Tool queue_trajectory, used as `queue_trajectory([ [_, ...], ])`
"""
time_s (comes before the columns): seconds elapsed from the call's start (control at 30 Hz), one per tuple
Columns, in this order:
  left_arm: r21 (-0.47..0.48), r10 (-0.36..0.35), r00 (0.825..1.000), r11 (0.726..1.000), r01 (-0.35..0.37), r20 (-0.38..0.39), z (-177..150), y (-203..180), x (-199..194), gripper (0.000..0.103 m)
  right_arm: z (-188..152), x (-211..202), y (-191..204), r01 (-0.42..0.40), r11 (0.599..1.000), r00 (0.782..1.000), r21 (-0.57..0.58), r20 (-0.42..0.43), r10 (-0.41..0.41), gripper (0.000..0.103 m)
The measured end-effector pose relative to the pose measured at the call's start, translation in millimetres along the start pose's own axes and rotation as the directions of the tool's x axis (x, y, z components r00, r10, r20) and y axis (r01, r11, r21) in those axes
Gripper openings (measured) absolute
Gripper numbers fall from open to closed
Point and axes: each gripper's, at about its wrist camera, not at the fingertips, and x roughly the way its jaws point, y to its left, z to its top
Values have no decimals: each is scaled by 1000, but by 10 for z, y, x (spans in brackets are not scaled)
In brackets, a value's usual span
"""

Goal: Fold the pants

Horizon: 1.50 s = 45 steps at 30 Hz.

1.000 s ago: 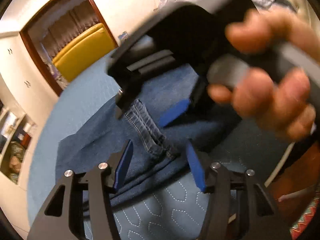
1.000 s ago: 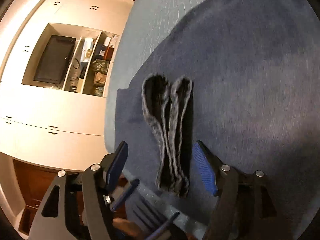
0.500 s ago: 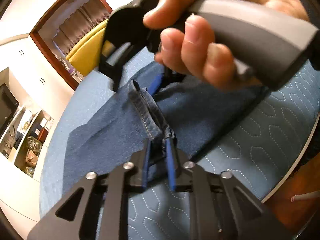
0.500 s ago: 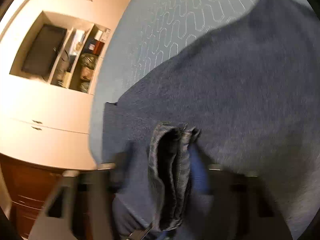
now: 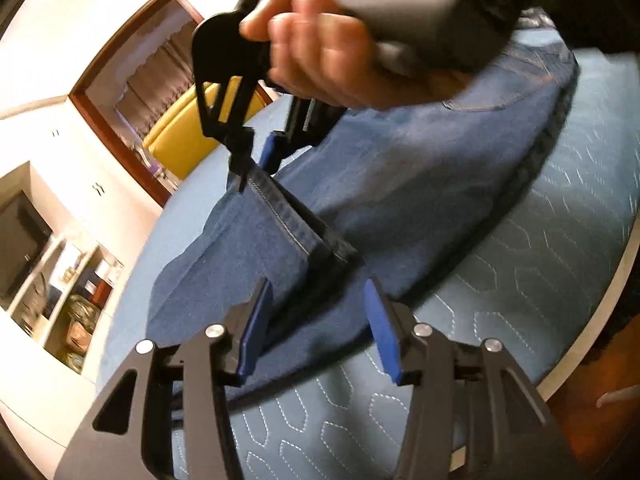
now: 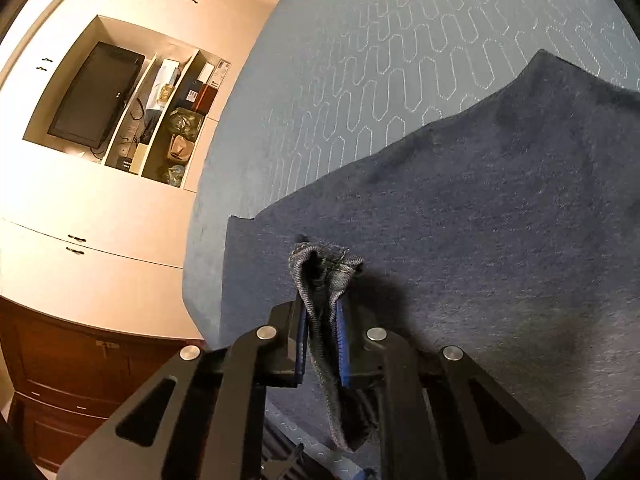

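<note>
Blue denim pants [image 5: 400,184] lie on the quilted blue bed cover [image 5: 540,280]. Their stitched leg hem [image 5: 288,224] is raised above the cloth. My left gripper [image 5: 316,324] is open; the near end of the hem sits between its blue pads, which stand apart from it. My right gripper [image 6: 322,340] is shut on the far end of the hem [image 6: 320,276]. In the left wrist view the right gripper [image 5: 260,156] shows at the hem's far end, held by a hand [image 5: 320,48]. The pants fill the right wrist view [image 6: 480,240].
The bed's white rim [image 5: 592,328] runs close on the right. A wall unit with a dark TV [image 6: 96,94] and cluttered shelves [image 6: 176,120] stands beyond the bed. A yellow sofa [image 5: 188,136] shows through a doorway.
My left gripper, shut on the hem half a second ago, has opened. My right gripper has closed on the hem's far end and lifted it, stretching the hem taut.
</note>
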Motion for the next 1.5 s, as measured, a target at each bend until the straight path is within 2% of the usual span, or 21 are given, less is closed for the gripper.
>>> queue_trajectory([
  [0.17, 17, 53, 999, 998, -53, 12, 64, -71, 15, 49, -9, 40, -16, 9, 1000, 1000, 11, -6, -9, 12],
  [0.27, 85, 82, 997, 993, -81, -12, 174, -131, 123, 49, -1, 108, -27, 31, 1000, 999, 2, -9, -31, 12],
  [0.43, 168, 103, 990, 982, -85, -100, 205, -224, 357, 48, -26, 296, -83, 155, 985, 988, -74, -13, -156, 12],
  [0.5, 185, 117, 989, 978, -99, -94, 210, -271, 352, 47, -41, 340, -109, 167, 983, 986, -81, -13, -169, 13],
  [0.7, 228, 111, 989, 970, -88, -93, 195, -403, 355, 33, -79, 399, -94, 196, 971, 980, -138, -7, -199, 12],
  [0.83, 209, 79, 992, 976, -57, -100, 186, -367, 370, 31, -99, 432, -32, 231, 952, 972, -203, 10, -234, 12],
  [0.87, 204, 67, 993, 978, -45, -102, 186, -357, 369, 27, -106, 438, -21, 236, 948, 971, -214, 16, -239, 12],
  [1.17, 130, 0, 995, 991, 14, -105, 178, -97, 415, 20, -155, 447, 30, 265, 927, 964, -264, 54, -260, 12],
  [1.33, 116, 8, 996, 993, 3, -93, 217, 35, 394, 15, -239, 412, 165, 304, 905, 953, -296, 93, -290, 12],
  [1.37, 112, 11, 996, 994, -1, -88, 232, 61, 381, 8, -250, 390, 195, 311, 901, 950, -303, 102, -294, 12],
  [1.5, 109, 12, 998, 994, -4, -69, 307, 94, 333, 8, -273, 287, 257, 337, 887, 941, -315, 135, -310, 12],
])
